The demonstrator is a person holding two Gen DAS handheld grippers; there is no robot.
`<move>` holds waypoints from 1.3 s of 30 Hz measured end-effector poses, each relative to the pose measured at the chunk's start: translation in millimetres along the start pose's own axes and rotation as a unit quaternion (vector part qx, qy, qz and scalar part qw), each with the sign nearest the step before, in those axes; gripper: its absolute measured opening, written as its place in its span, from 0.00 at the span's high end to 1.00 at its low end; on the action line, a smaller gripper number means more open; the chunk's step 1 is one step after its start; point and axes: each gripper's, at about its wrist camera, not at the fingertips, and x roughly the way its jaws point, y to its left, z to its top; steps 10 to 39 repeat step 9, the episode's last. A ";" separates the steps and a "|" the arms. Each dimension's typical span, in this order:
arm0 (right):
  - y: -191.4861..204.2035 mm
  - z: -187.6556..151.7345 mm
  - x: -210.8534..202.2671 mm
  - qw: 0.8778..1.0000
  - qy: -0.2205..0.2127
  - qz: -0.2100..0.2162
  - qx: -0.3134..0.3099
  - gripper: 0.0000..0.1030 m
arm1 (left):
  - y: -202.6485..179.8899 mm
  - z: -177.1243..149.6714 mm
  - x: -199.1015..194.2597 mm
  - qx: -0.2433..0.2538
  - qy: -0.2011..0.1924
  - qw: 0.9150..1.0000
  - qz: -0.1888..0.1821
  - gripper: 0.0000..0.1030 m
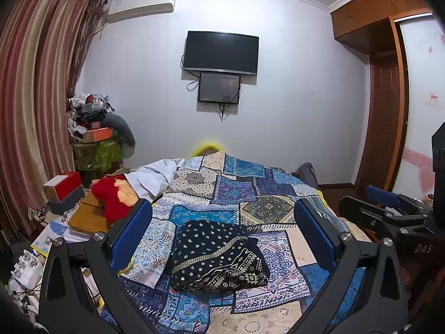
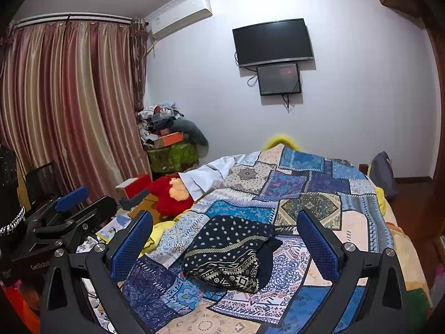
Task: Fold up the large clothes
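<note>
A dark navy garment with white dots and a geometric band (image 1: 217, 256) lies folded into a compact bundle on the patchwork bedspread (image 1: 264, 194); it also shows in the right wrist view (image 2: 233, 253). My left gripper (image 1: 222, 236) is open and empty, hovering above and in front of the bundle. My right gripper (image 2: 225, 239) is open and empty, likewise held above the bundle. The right gripper shows at the right edge of the left wrist view (image 1: 389, 208). The left gripper shows at the left of the right wrist view (image 2: 69, 208).
A red plush toy (image 1: 111, 197) and a white cloth (image 1: 150, 178) lie at the bed's far left. Boxes (image 1: 64, 192) and clutter crowd the left side by the curtain (image 1: 33, 97). A wardrobe (image 1: 383, 111) stands at the right. Screens (image 1: 221, 53) hang on the far wall.
</note>
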 end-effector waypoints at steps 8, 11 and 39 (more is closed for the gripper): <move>0.2 0.0 -0.6 1.000 0.000 0.000 0.000 0.00 | 1.0 -1.6 -1.2 -0.003 0.000 1.000 0.000 0.00; -0.2 0.5 0.1 1.000 0.001 0.000 0.000 0.00 | 0.9 -1.7 -1.0 -0.003 0.001 1.000 0.000 0.00; -0.2 0.5 0.1 1.000 0.001 0.000 0.000 0.00 | 0.9 -1.7 -1.0 -0.003 0.001 1.000 0.000 0.00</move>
